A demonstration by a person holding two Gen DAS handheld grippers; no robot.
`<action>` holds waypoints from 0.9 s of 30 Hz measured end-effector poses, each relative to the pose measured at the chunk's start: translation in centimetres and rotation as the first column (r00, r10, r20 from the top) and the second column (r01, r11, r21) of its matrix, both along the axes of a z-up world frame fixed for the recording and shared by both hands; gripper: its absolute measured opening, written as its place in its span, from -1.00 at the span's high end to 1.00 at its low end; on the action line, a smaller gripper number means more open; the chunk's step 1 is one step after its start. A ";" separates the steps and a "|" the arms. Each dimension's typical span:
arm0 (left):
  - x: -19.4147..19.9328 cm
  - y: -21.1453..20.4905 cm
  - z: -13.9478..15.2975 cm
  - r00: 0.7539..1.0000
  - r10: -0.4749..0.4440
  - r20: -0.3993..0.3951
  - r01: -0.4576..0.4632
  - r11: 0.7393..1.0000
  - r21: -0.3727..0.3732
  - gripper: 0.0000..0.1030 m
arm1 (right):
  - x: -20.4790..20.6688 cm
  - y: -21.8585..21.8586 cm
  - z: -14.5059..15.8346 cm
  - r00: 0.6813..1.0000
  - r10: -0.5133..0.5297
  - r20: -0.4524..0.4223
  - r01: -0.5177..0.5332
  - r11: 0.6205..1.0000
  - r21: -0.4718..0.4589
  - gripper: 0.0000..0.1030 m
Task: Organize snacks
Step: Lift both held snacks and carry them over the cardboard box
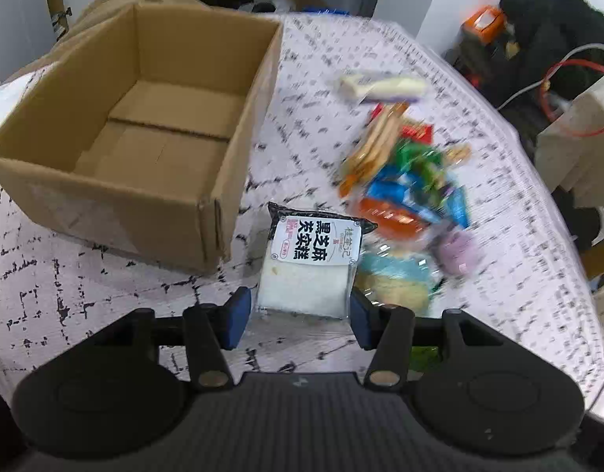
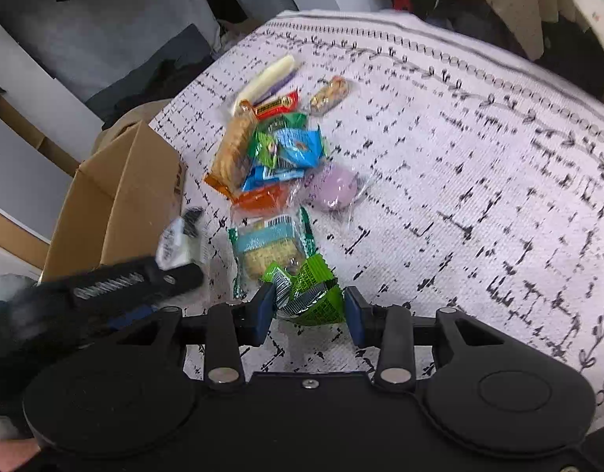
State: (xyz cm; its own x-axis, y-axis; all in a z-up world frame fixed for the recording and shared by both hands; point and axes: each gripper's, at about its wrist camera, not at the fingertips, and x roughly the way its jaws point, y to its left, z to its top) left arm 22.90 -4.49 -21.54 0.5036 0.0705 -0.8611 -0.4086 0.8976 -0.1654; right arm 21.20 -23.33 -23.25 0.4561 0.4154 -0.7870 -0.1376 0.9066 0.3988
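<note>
Between each hand-held gripper's [image 1: 302, 314] clamped pads, one packet: white cake [image 1: 308, 263], crumpled green [image 2: 308, 295]

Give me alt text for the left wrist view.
The left gripper holds a white snack packet with a black-and-white label between its blue fingers, above the patterned tablecloth. An empty cardboard box sits left, a blurred snack pile right.
</note>
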 end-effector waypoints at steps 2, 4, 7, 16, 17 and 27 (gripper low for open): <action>-0.5 0.1 1.3 0.999 0.011 0.039 -0.010 1.000 -0.026 -0.01 | -0.3 0.2 0.6 1.000 -0.003 0.021 0.003 1.000 -0.009 0.27; -0.8 0.1 2.4 0.998 0.001 0.071 0.000 1.000 -0.025 -0.01 | -0.7 0.4 1.2 1.000 -0.004 0.031 0.004 1.000 -0.024 0.27; -1.3 0.1 4.1 0.993 0.002 0.115 -0.001 1.000 -0.007 -0.01 | -1.3 0.8 2.3 0.999 -0.003 0.050 0.005 0.999 -0.046 0.27; -2.6 1.8 7.1 0.981 0.035 0.189 -0.034 0.999 -0.010 -0.01 | -2.5 2.2 6.0 0.991 -0.016 0.132 0.023 0.998 -0.052 0.27; -3.0 2.1 7.5 0.978 0.040 0.203 -0.039 0.999 -0.010 -0.01 | -2.7 2.5 6.4 0.990 -0.014 0.142 0.021 0.998 -0.054 0.27; -4.3 5.5 9.3 0.953 0.126 0.276 -0.116 0.992 -0.051 -0.01 | -3.1 5.8 9.7 0.974 -0.003 0.228 0.011 0.999 -0.030 0.27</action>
State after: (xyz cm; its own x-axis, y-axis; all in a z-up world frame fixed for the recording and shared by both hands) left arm 18.60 1.02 -12.20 0.7129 0.1190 -0.6911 -0.4474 0.8361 -0.3175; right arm 18.05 -17.53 -13.60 0.6278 0.3887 -0.6744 -0.2152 0.9193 0.3295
